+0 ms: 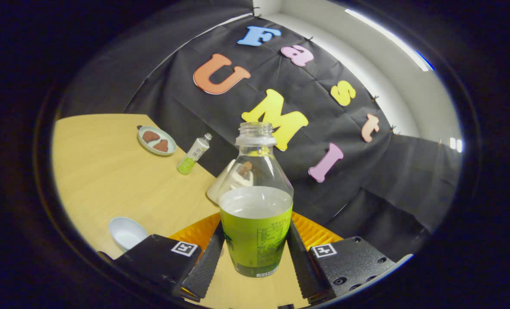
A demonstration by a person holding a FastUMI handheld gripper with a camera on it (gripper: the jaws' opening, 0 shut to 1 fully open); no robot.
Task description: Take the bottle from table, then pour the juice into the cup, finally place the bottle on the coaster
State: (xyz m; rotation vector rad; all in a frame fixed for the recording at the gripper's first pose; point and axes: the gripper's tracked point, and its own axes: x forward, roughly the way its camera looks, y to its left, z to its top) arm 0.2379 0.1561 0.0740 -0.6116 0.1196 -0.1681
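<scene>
We record one gripper [255, 257], its two fingers pressed against opposite sides of the bottle [256, 206] at the level of the green label, pinching it between them. The bottle is clear, uncapped at the neck, and stands upright relative to the fingers, with a pale liquid reaching to about the top edge of the label. Behind its lower half we note an orange ribbed coaster [315, 231], partly hidden by the bottle and the fingers; whether the bottle's base touches it we cannot tell. Just beyond the bottle's shoulder, seen partly through the clear plastic, we list a pale cup [219, 186] on the wooden table [109, 171]. Farther back on the table we count a second, small bottle [193, 154] with a green lower part, and beside it a light plate [156, 140] bearing two brown pieces. Near one finger, on the table's edge, sits a small white bowl [127, 232].
</scene>
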